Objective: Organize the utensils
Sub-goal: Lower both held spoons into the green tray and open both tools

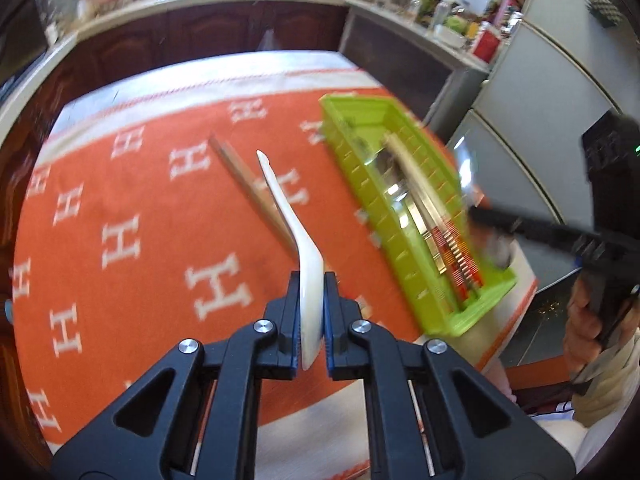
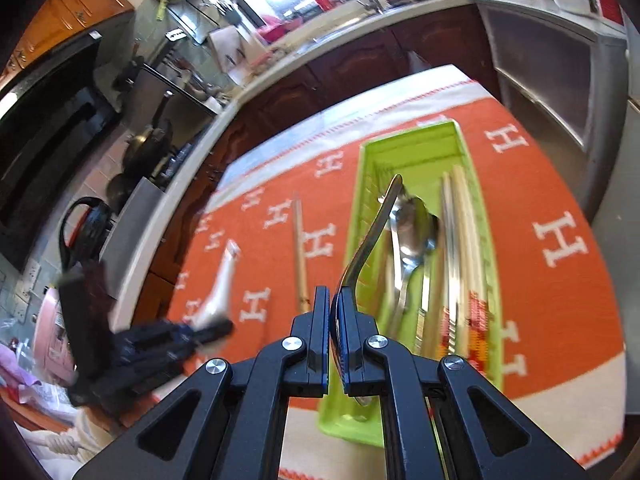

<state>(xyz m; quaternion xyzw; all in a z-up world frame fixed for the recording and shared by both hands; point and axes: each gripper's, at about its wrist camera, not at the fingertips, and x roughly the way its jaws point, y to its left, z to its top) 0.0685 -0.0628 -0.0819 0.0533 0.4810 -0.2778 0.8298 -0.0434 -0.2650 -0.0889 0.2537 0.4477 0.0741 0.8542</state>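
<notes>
My left gripper [image 1: 311, 280] is shut on the bowl end of a white ceramic spoon [image 1: 288, 208], whose handle points away above the orange cloth. A wooden chopstick [image 1: 236, 168] lies on the cloth behind it. To the right stands the green tray [image 1: 472, 320], holding metal spoons and chopsticks. My right gripper [image 2: 334, 292] is shut on a metal spoon [image 2: 372, 236] and hovers over the near end of the green tray [image 2: 356, 216]. In the right wrist view the chopstick [image 2: 300, 252] lies left of the tray, and the left gripper [image 2: 224, 328] with the white spoon [image 2: 224, 280] is blurred at lower left.
The orange cloth [image 1: 120, 208] with white H letters covers the table. Dark wooden cabinets [image 1: 200, 36] under a cluttered counter run behind it. A grey fridge [image 1: 540, 92] stands to the right. A stove with pans [image 2: 148, 140] is at the left. A person's hand [image 1: 588, 320] holds the right gripper.
</notes>
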